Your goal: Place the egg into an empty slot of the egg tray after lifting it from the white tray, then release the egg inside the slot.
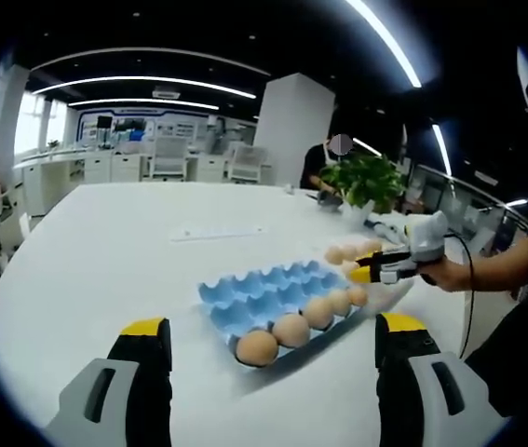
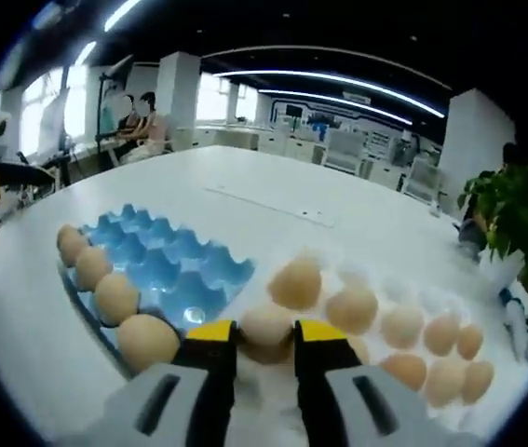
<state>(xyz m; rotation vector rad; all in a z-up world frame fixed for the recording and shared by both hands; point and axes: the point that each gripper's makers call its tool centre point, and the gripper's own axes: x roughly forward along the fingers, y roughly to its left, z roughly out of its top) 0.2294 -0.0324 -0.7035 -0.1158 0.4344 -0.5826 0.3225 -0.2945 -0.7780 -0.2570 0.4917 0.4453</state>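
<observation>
A blue egg tray [image 1: 268,289] lies on the white table, with a row of brown eggs [image 1: 291,330] along its near edge. My left gripper [image 1: 273,326] hangs open in front of it with nothing between its jaws. To the right, a hand holds my right gripper [image 1: 368,270] over the white tray. In the right gripper view, my right gripper [image 2: 264,331] is shut on an egg [image 2: 265,326] at the white tray [image 2: 361,276], where several more eggs [image 2: 352,308] lie. The blue egg tray [image 2: 166,265] sits to its left, with filled slots [image 2: 115,296] along one edge and bare ones behind.
A potted plant [image 1: 366,177] stands at the table's far side behind the white tray, also seen as the plant [image 2: 515,209]. A long strip [image 1: 219,233] lies on the table beyond the trays. A person [image 1: 319,168] sits at the far end. Desks and chairs fill the room behind.
</observation>
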